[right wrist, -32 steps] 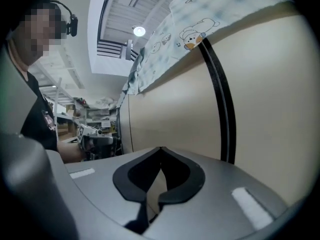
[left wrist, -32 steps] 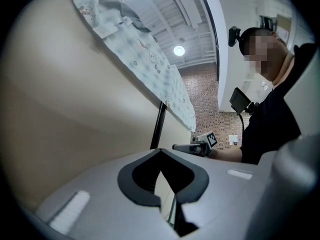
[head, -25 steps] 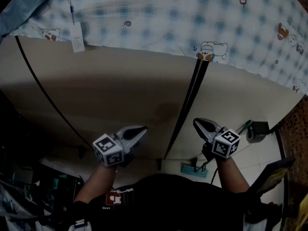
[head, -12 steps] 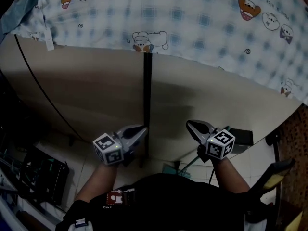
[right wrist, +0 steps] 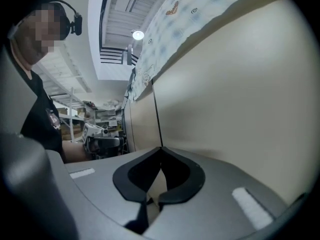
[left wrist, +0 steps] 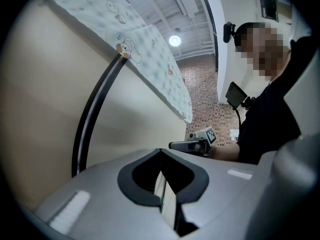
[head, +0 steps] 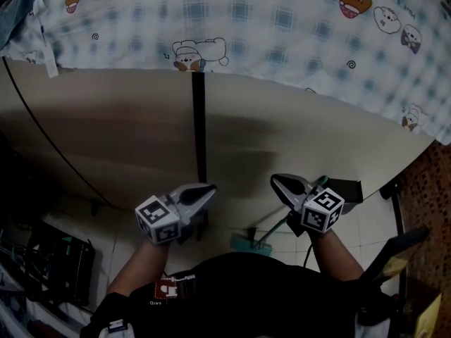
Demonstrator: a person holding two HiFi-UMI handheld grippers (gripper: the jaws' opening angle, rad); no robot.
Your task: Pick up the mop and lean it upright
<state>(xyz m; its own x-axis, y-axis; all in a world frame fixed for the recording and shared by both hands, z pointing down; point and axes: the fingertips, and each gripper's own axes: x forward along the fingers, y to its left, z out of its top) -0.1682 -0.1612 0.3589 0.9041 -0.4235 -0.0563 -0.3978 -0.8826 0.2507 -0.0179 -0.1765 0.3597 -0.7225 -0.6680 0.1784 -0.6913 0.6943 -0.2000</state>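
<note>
Soft printed cloth [head: 282, 27] draped at twelve o'clock over a smooth, matt beige panel [head: 127, 132], while the left claw [head: 208, 189] and right claw [head: 277, 182] looked like matt grey plastic above smooth pale floor tiles [head: 370, 224].

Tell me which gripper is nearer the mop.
Right. The right gripper is over the handle of the mop; the left gripper is off to the mop's left.

Left tool [left wrist: 160, 154], jaws closed on nothing, faces a beige panel [left wrist: 45, 109] crossed by a dark strip [left wrist: 92, 114] beneath a patterned cloth [left wrist: 150, 49] — right tool [left wrist: 176, 145] level alongside.
</note>
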